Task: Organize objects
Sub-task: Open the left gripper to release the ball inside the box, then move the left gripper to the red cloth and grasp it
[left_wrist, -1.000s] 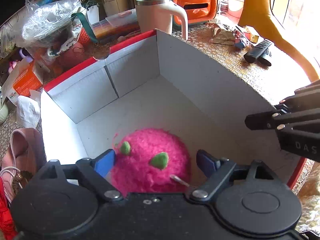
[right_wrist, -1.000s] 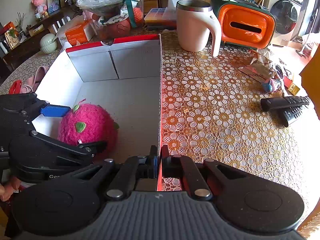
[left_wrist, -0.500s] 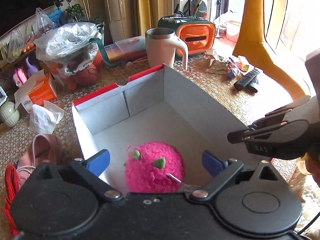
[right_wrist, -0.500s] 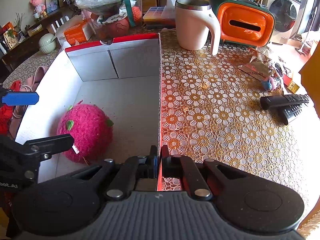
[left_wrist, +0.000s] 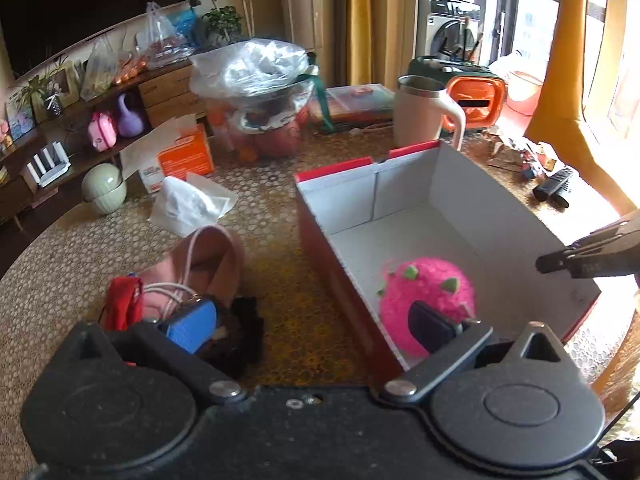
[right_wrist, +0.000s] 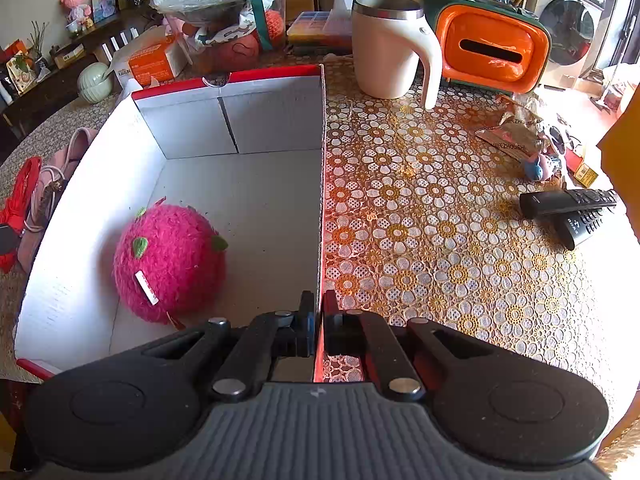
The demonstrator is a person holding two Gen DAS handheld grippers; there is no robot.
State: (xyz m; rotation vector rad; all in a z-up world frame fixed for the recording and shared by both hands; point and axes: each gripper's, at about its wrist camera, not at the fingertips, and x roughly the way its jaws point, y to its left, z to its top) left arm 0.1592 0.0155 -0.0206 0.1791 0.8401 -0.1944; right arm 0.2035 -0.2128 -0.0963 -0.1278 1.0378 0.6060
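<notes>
A fuzzy pink ball with green spots (right_wrist: 170, 262) lies inside the open white box with red rim (right_wrist: 240, 184), near its left wall; it also shows in the left wrist view (left_wrist: 430, 292). My left gripper (left_wrist: 308, 326) is open and empty, raised above the box's left wall (left_wrist: 340, 280), straddling it. My right gripper (right_wrist: 316, 322) is shut on the box's right wall (right_wrist: 321, 200), near its front end. It shows at the right of the left wrist view (left_wrist: 588, 258).
Left of the box lie a pink slipper (left_wrist: 204, 264), red fabric (left_wrist: 120, 306), a tissue (left_wrist: 188, 204) and an orange carton (left_wrist: 184, 156). Behind stand a white mug (right_wrist: 390, 52), an orange tissue holder (right_wrist: 490, 48) and a bagged bowl (left_wrist: 260, 92). Two remotes (right_wrist: 572, 208) lie right.
My left gripper let go of the pink ball, rose out of the box and swung left over the box's left wall. The ball stays in the box. The right gripper has not moved.
</notes>
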